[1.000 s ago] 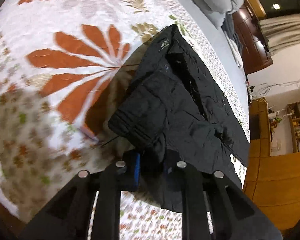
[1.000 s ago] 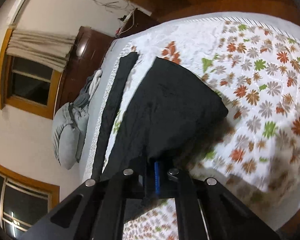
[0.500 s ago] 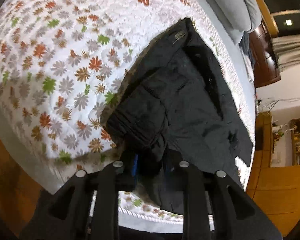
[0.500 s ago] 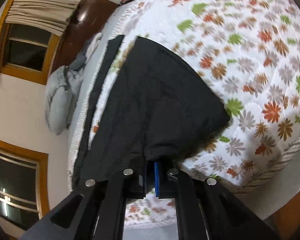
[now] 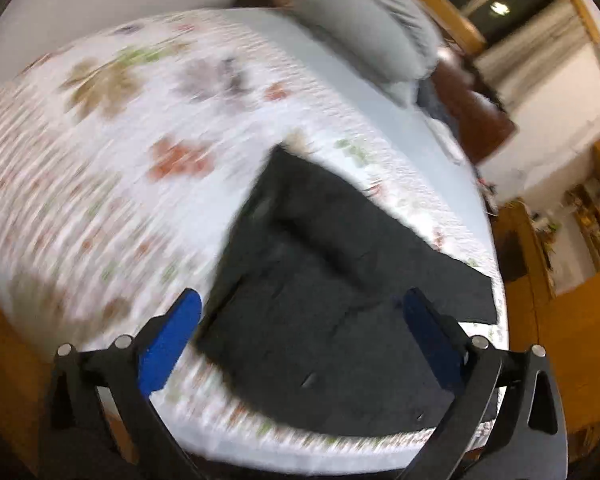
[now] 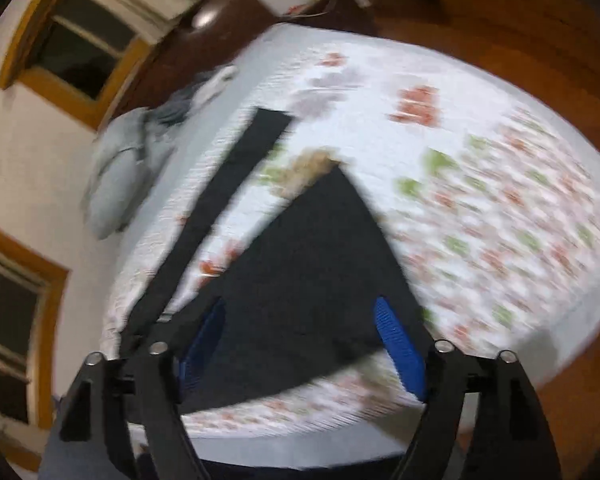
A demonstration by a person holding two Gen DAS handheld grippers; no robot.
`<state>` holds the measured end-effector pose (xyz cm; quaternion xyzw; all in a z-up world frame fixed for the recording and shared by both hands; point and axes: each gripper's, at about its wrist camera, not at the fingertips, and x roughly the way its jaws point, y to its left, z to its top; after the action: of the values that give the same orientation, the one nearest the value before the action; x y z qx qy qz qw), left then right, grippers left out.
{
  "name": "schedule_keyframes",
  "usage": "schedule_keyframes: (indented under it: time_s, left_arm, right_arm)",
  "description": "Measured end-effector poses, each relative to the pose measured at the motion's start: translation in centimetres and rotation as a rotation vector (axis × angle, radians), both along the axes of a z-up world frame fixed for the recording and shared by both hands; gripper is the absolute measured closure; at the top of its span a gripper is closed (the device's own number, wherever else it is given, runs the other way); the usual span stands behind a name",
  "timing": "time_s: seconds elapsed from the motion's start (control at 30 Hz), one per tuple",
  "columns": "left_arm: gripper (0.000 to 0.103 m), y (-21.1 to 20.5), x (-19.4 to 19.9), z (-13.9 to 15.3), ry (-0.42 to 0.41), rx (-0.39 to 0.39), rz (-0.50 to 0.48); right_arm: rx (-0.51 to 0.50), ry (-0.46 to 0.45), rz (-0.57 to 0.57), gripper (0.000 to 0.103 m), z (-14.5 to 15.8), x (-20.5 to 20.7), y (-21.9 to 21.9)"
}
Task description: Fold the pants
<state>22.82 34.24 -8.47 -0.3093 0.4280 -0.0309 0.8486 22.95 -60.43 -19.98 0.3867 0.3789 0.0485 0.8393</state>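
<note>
The pants lie flat on the bed near its front edge, long axis seemingly running away to the right, though blur hides detail. Both the left gripper and right gripper hang above them, jaws wide, empty, about equally near.

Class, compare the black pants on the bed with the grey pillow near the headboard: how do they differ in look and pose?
The black pants lie flat and creased on the floral quilt; the grey pillow is plump and rounded. The pants sit near the bed's front edge, between the open left tongs; the pillow rests far back, off the quilt. Both are soft and lie on the bed.
</note>
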Motion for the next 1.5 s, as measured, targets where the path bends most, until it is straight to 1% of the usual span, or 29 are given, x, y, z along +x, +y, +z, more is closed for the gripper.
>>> schedule_keyframes:
  time_s: [0.03,0.1,0.13,0.2,0.23,0.27,0.3,0.33,0.4,0.5,0.57,0.63,0.7,0.77,0.8,0.83,0.87,0.93,0.97,1.0,1.03,1.1,1.23,1.3,1.37,1.4,1.43,1.47,1.5]
  left_arm:
    - [0.003,-0.6,3.3,0.2,0.008,0.0,-0.065]
    - [0.003,-1.6,7.4,-0.4,0.039,0.016,-0.123]
    - [0.003,-1.9,10.1,-1.2,0.066,0.036,-0.147]
    - [0.003,-2.1,15.2,-3.2,0.127,0.031,-0.17]
    - [0.003,-1.6,16.7,-4.0,0.146,0.02,-0.169]
    - [0.003,-1.3,18.4,-4.8,0.163,0.01,-0.166]
    - [0.003,-1.4,19.9,-5.6,0.174,0.006,-0.164]
    - [0.003,-1.3,22.0,-6.6,0.185,0.014,-0.161]
    - [0.003,-1.2,24.6,-7.9,0.208,0.044,-0.163]
    - [0.003,-0.9,28.4,-11.0,0.311,0.146,-0.174]
    - [0.004,-0.6,29.4,-12.3,0.343,0.164,-0.188]
    - [0.004,-0.4,30.1,-13.2,0.335,0.118,-0.224]
    - [0.004,-0.7,30.4,-13.9,0.326,0.099,-0.267]
    - [0.011,-1.3,30.5,-14.5,0.309,0.105,-0.316]
    - [0.013,-1.3,30.4,-14.7,0.305,0.111,-0.319]
    - [0.02,-1.2,30.3,-15.0,0.299,0.108,-0.312]
    - [0.024,-0.9,30.3,-15.2,0.295,0.107,-0.303]
    - [0.049,-0.2,30.2,-15.2,0.292,0.117,-0.276]
    - [0.054,0.2,30.1,-15.1,0.289,0.112,-0.266]
    - [0.063,0.4,30.0,-15.1,0.283,0.09,-0.263]
    - [0.065,0.3,29.8,-14.8,0.28,0.09,-0.264]
    - [0.066,-0.1,29.8,-15.0,0.29,0.108,-0.27]
    - [0.064,0.1,30.1,-15.5,0.299,0.094,-0.249]
    - [0.062,0.0,30.3,-15.7,0.298,0.093,-0.244]
    - [0.062,0.0,30.3,-15.8,0.297,0.098,-0.239]
    - [0.062,0.0,30.3,-15.8,0.297,0.099,-0.237]
    - [0.064,-0.1,30.3,-15.8,0.296,0.106,-0.236]
    - [0.065,-0.2,30.3,-15.7,0.294,0.118,-0.236]
    - [0.067,-0.2,30.3,-15.7,0.295,0.132,-0.229]
  right_arm:
    - [-0.002,-0.01,0.036,0.012,0.9,2.5,1.1]
    - [-0.017,0.002,0.093,0.012,1.4,5.9,2.9]
    - [-0.037,0.025,0.132,0.012,1.7,8.9,4.6]
    - [-0.062,0.047,0.168,0.012,1.9,12.8,5.8]
    - [-0.059,0.05,0.19,0.012,2.2,15.7,6.3]
    - [-0.056,0.054,0.193,0.012,2.3,17.3,6.2]
    - [-0.049,0.064,0.193,0.011,2.4,19.8,6.1]
    - [-0.043,0.072,0.196,0.008,2.4,21.6,5.8]
    - [-0.062,0.091,0.206,0.006,2.3,26.2,5.1]
    - [-0.084,0.104,0.231,0.005,2.2,31.4,4.2]
    - [-0.118,0.117,0.252,0.005,2.0,35.3,3.8]
    - [-0.153,0.137,0.291,0.005,1.6,38.6,3.3]
    - [-0.192,0.17,0.335,0.005,0.9,42.0,2.8]
    - [-0.226,0.187,0.355,0.005,0.2,44.3,2.1]
    - [-0.237,0.196,0.359,0.005,-0.4,45.8,1.4]
    - [-0.238,0.197,0.362,0.005,-0.7,46.7,1.0]
    - [-0.244,0.201,0.359,0.005,-0.8,47.5,0.6]
    - [-0.247,0.191,0.355,0.005,-1.5,49.5,-0.2]
    - [-0.243,0.184,0.364,0.005,-1.7,50.4,-0.3]
    - [-0.249,0.181,0.367,0.005,-2.0,51.1,-0.4]
    - [-0.262,0.181,0.372,0.005,-2.4,52.0,-0.4]
    - [-0.266,0.181,0.37,0.005,-2.9,53.3,-0.5]
    - [-0.298,0.211,0.34,0.005,-4.5,55.7,-0.6]
    - [-0.286,0.218,0.375,0.005,-5.2,56.3,0.6]
    - [-0.3,0.21,0.413,0.004,-5.5,56.6,2.0]
    - [-0.307,0.208,0.426,0.007,-5.7,56.6,2.5]
    - [-0.308,0.205,0.433,0.019,-5.7,56.5,2.8]
    - [-0.304,0.202,0.423,0.038,-5.7,56.2,2.7]
    - [-0.299,0.205,0.415,0.054,-5.7,56.0,2.5]
